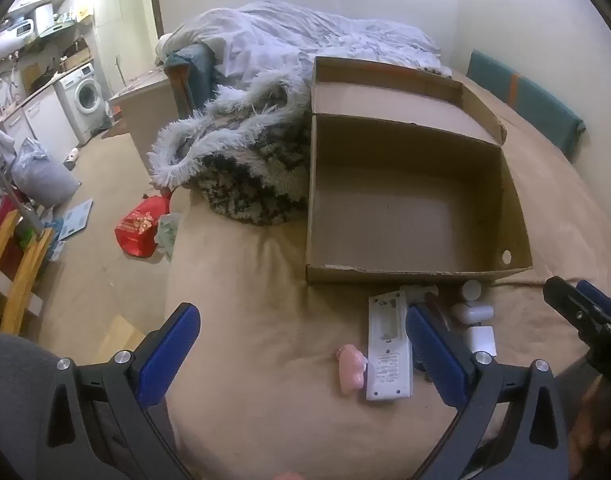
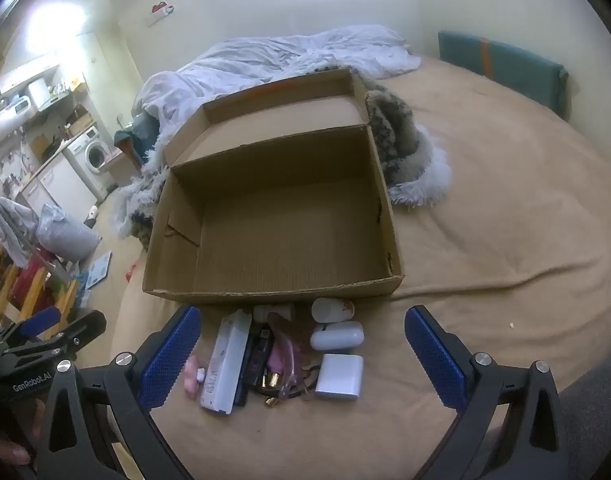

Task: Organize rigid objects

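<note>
An open, empty cardboard box [image 1: 409, 216] [image 2: 273, 236] sits on the tan bed. In front of it lies a cluster of small objects: a white remote [image 1: 387, 354] [image 2: 227, 364], a pink toy [image 1: 351, 368] [image 2: 193, 376], a white oval case [image 2: 337, 335], a white square block [image 2: 340, 376], a white bottle [image 2: 331, 309] and dark items between them. My left gripper [image 1: 301, 330] is open above the bed, left of the cluster. My right gripper [image 2: 303, 332] is open with the cluster between its fingers.
A fluffy patterned blanket [image 1: 241, 160] and a white duvet [image 1: 305, 40] lie behind the box. A teal cushion [image 2: 501, 64] leans on the wall. The bed edge drops at left to a floor with a red bag [image 1: 139, 226] and a wooden chair [image 1: 13, 264].
</note>
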Motion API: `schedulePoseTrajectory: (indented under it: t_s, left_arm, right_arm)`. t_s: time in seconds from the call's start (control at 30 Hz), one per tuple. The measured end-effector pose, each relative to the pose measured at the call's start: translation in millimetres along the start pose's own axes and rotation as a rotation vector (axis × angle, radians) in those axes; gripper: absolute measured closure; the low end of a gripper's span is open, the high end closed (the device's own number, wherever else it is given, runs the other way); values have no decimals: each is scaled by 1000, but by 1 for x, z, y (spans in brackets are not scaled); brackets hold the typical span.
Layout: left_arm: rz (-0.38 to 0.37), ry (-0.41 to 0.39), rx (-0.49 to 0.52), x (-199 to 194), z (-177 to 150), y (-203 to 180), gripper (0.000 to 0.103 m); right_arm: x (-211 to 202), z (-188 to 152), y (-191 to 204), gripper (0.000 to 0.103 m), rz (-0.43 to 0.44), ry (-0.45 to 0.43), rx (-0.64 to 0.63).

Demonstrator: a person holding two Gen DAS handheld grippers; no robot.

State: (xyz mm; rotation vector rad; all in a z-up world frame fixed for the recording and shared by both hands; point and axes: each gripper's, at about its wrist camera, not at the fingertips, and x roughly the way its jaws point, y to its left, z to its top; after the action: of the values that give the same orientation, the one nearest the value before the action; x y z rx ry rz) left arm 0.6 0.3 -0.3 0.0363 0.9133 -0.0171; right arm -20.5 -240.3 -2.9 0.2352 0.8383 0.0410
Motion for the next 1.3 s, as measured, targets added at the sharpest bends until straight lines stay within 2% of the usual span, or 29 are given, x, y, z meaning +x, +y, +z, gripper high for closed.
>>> schedulePoseTrajectory:
  t_s: [0.07, 0.13, 0.5, 0.57, 1.3]
  left_arm:
    - [-3, 3, -6, 2, 1, 0, 0]
    - [1, -15, 0, 1, 0, 1, 0]
    - [4, -6, -7, 0, -9, 4, 0]
    - [1, 4, -15, 1, -1, 2, 0]
    - [17, 6, -23, 1, -1, 5, 0]
  right_arm:
    - [-1, 0, 0, 0, 25, -13, 18]
    - [-1, 0, 0, 0, 23, -12, 18]
    - [2, -2, -2, 0, 16, -10, 25]
    - [1, -4, -2, 0, 12, -8, 19]
    - [-2, -2, 2, 0, 9, -15, 9]
